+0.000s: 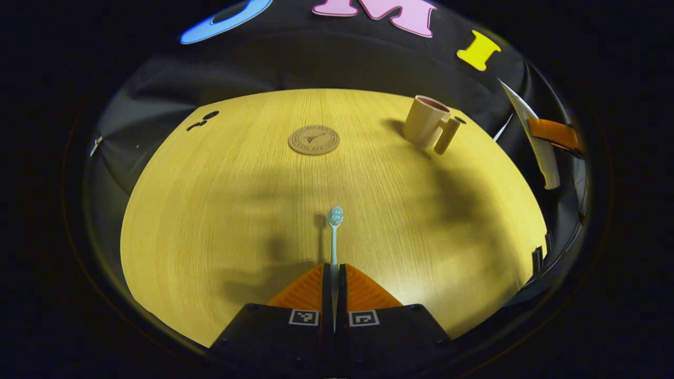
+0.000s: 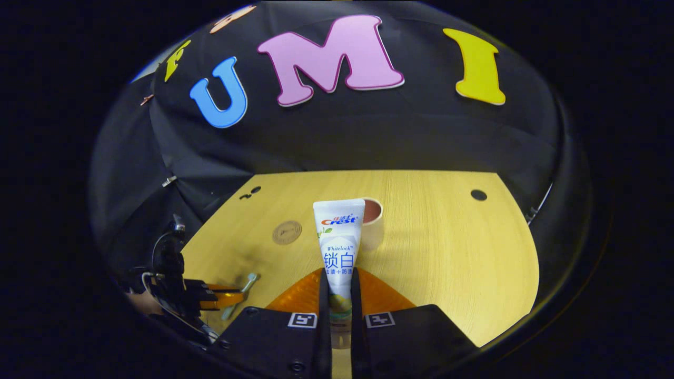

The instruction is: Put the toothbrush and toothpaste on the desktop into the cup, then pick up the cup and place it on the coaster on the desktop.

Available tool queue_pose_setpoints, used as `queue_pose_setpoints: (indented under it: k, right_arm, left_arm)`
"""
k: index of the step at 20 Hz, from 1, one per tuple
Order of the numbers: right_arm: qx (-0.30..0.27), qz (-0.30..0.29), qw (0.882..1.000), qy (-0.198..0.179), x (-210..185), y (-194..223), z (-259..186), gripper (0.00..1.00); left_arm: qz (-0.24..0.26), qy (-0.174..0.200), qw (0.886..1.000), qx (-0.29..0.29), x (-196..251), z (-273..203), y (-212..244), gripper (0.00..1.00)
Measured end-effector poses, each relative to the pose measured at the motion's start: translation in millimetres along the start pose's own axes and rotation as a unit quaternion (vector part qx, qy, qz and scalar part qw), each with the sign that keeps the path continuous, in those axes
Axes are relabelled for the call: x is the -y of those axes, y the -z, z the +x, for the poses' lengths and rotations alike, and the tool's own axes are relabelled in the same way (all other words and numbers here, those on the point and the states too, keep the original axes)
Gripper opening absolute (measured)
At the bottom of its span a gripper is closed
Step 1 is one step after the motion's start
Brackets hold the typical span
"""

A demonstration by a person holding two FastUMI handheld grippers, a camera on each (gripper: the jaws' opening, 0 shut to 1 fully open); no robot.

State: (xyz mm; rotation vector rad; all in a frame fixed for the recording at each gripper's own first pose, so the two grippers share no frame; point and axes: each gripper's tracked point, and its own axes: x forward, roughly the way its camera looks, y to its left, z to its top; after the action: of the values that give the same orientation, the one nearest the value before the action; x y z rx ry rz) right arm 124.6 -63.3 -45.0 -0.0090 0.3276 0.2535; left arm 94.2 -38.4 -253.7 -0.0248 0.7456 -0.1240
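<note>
My left gripper [image 1: 334, 273] is shut on a pale blue toothbrush [image 1: 334, 231], whose bristle head points forward above the yellow wooden table [image 1: 221, 210]. A beige cup [image 1: 425, 122] with a handle stands at the far right, and a round cork coaster [image 1: 314, 140] lies at the far middle. In the right gripper view, my right gripper [image 2: 341, 279] is shut on a white toothpaste tube [image 2: 339, 239] held upright. Behind the tube stands the cup [image 2: 373, 221], partly hidden. The coaster [image 2: 287, 232] lies to its left. The left gripper [image 2: 224, 297] with the toothbrush [image 2: 246, 284] sits at lower left.
The right gripper's orange finger [image 1: 553, 132] and the white tube [image 1: 532, 137] show at the right edge of the left gripper view. Small dark holes [image 2: 478, 195] mark the table's far corners. Black cloth walls the booth behind the table.
</note>
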Motion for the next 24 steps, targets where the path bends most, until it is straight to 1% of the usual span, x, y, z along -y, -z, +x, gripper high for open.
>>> queue_pose_setpoints:
  k: [3, 4, 6, 8, 11, 12, 14, 18, 19, 21, 23, 24]
  right_arm:
    - [0.052, -0.02, 0.998, 0.001, 3.8, -34.8, 14.1, 0.18]
    - [0.07, -0.036, 0.997, 0.007, 10.1, -46.3, 20.8, 0.18]
    - [0.103, -0.051, 0.993, 0.005, 10.8, -68.9, 30.5, 0.18]
    - [0.127, -0.047, 0.991, -0.005, 11.5, -85.3, 43.4, 0.18]
    - [0.148, -0.043, 0.988, -0.009, 15.6, -101.4, 68.2, 0.18]
    - [0.153, -0.037, 0.987, -0.004, 20.7, -105.5, 78.3, 0.18]
    - [0.167, -0.012, 0.986, -0.005, 23.8, -119.5, 98.4, 0.18]
    - [0.19, 0.003, 0.982, -0.004, 33.6, -134.1, 132.9, 0.18]
    - [0.19, 0.003, 0.982, -0.004, 35.1, -132.2, 140.4, 0.18]
    - [0.185, 0.001, 0.983, -0.011, 33.7, -125.3, 153.6, 0.18]
    - [0.181, -0.007, 0.983, -0.017, 28.8, -118.9, 165.6, 0.18]
    - [0.182, -0.016, 0.983, -0.019, 27.0, -114.9, 171.0, 0.18]
  left_arm:
    - [-0.007, 0.023, 0.999, 0.036, 18.8, -18.9, -24.4, 0.06]
    - [-0.002, 0.023, 0.998, 0.053, 21.8, -26.2, -34.9, 0.07]
    - [0.008, 0.022, 0.997, 0.08, 26.5, -43.5, -53.0, 0.07]
    - [0.007, 0.024, 0.994, 0.107, 35.1, -56.9, -72.8, 0.07]
    - [-0.014, 0.033, 0.99, 0.138, 47.9, -71.6, -97.3, 0.07]
    - [-0.016, 0.039, 0.989, 0.143, 51.6, -77.9, -103.6, 0.07]
    - [-0.012, 0.044, 0.988, 0.148, 57.0, -88.6, -110.9, 0.07]
    - [-0.006, 0.036, 0.987, 0.155, 55.4, -96.0, -126.8, 0.06]
    - [-0.013, 0.035, 0.987, 0.157, 54.8, -95.9, -130.0, 0.07]
    - [-0.022, 0.044, 0.984, 0.169, 58.6, -98.1, -142.4, 0.06]
    - [-0.011, 0.042, 0.984, 0.174, 54.6, -97.7, -152.3, 0.07]
    - [-0.004, 0.035, 0.984, 0.176, 50.3, -97.6, -154.4, 0.06]
